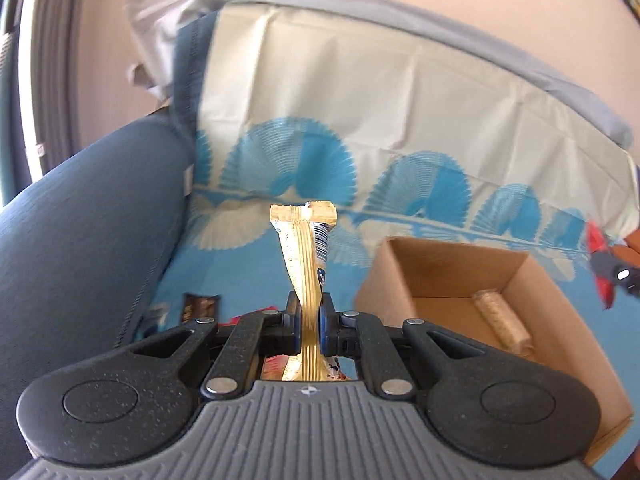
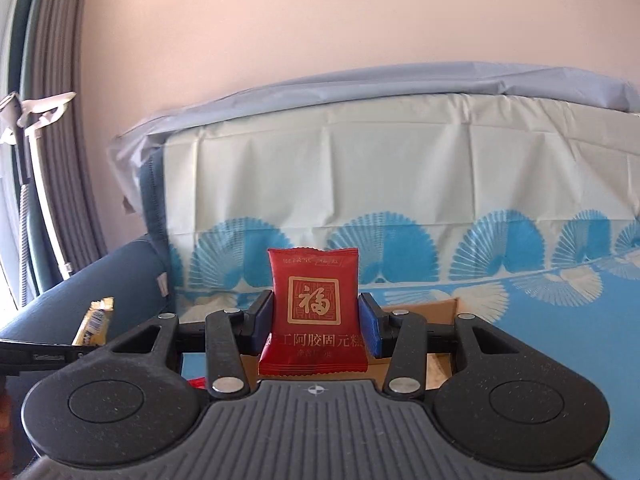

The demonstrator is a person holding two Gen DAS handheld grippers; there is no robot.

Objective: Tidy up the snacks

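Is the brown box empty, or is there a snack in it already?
Not empty. The cardboard box is open at the top, and one pale wrapped snack lies on its floor. The rest looks bare.

Snack count: four packets, one box, two hand-held grippers

One gold bar packet (image 1: 306, 264) sits in the left hand-held gripper (image 1: 309, 320), one red packet (image 2: 316, 312) in the right hand-held gripper (image 2: 316, 320); one cardboard box (image 1: 540, 280) right of the left one contains one tan wrapped roll (image 1: 500, 318); one dark packet (image 1: 200, 306) lies to its left.
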